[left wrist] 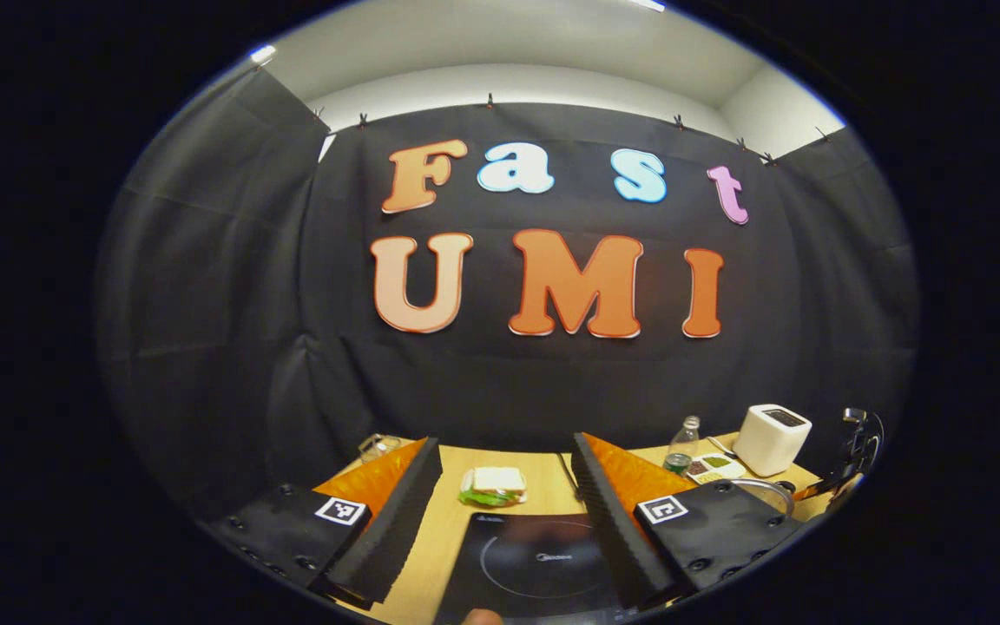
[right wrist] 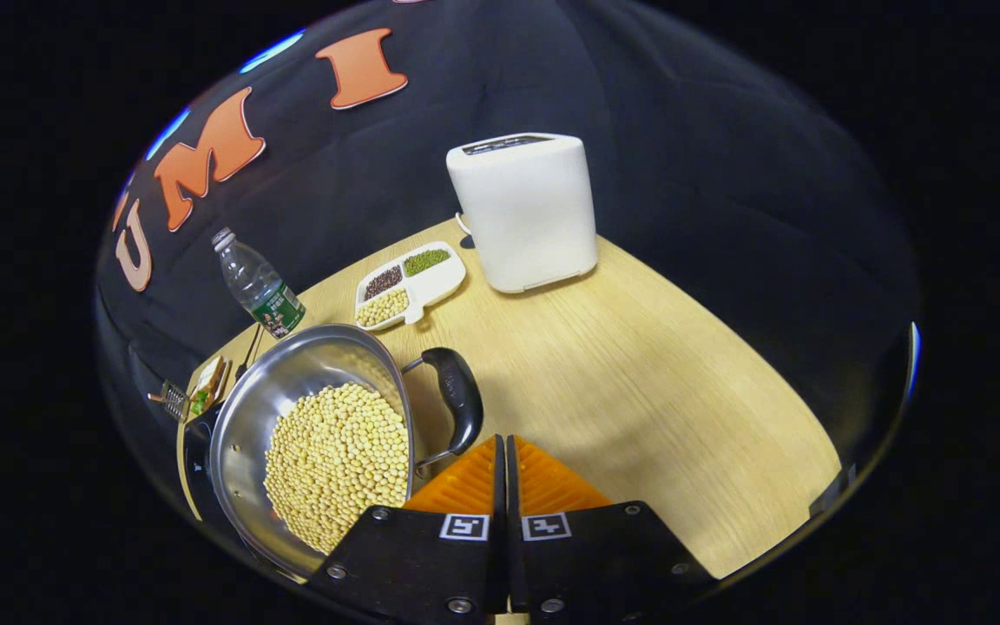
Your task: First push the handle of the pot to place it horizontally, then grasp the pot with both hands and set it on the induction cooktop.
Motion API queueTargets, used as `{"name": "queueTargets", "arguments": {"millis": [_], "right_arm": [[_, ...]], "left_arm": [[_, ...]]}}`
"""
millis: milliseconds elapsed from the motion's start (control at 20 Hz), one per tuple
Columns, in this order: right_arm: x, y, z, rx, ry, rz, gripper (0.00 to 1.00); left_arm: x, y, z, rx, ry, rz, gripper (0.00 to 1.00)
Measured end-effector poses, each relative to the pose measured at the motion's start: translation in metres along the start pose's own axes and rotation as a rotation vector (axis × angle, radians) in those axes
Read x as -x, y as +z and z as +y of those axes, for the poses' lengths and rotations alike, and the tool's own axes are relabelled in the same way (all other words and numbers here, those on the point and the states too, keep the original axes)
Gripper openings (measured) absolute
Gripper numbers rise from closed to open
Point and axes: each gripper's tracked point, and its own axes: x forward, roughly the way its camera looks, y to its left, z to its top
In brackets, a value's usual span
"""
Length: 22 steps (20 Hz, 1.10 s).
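here the right hand-held gripper (right wrist: pixel 504 451), fingers clenched together on nothing, sits just beside the black handle (right wrist: pixel 458 399) of the bean-filled pot (right wrist: pixel 309 434) on the counter (right wrist: pixel 639 382), so a gentle sideways nudge should swing it level, while the left hand-held gripper (left wrist: pixel 504 490) hangs released above the induction cooktop (left wrist: pixel 535 560).

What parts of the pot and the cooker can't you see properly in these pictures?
- Pot, right gripper view: its near rim is hidden behind the right gripper; soybeans cover its bottom.
- Handle, right gripper view: whether the shut fingers touch it cannot be told.
- Induction cooktop, left gripper view: its near part is cut off by the picture edge, its sides hidden by the open left gripper.
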Motion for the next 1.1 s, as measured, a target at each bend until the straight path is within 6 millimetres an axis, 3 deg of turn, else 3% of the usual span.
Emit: {"name": "queueTargets", "arguments": {"millis": [350, 650, 750, 800, 1100], "right_arm": [[0.036, 0.018, -0.013, 0.041, 0.024, -0.105, 0.0], [0.05, 0.03, -0.004, 0.107, 0.067, -0.179, 0.05], [0.05, 0.033, 0.0, 0.129, 0.077, -0.199, 0.19], [0.05, 0.034, 0.002, 0.135, 0.088, -0.208, 0.33], [0.036, 0.043, 0.015, 0.177, 0.121, -0.245, 0.64]], "left_arm": [[-0.029, -0.074, -0.103, 0.05, -0.151, 0.095, 0.98], [-0.051, -0.128, -0.153, 0.072, -0.185, 0.185, 0.98], [-0.056, -0.145, -0.168, 0.074, -0.205, 0.219, 0.98], [-0.058, -0.155, -0.174, 0.072, -0.213, 0.237, 0.98], [-0.071, -0.212, -0.202, 0.053, -0.244, 0.373, 0.99]]}}
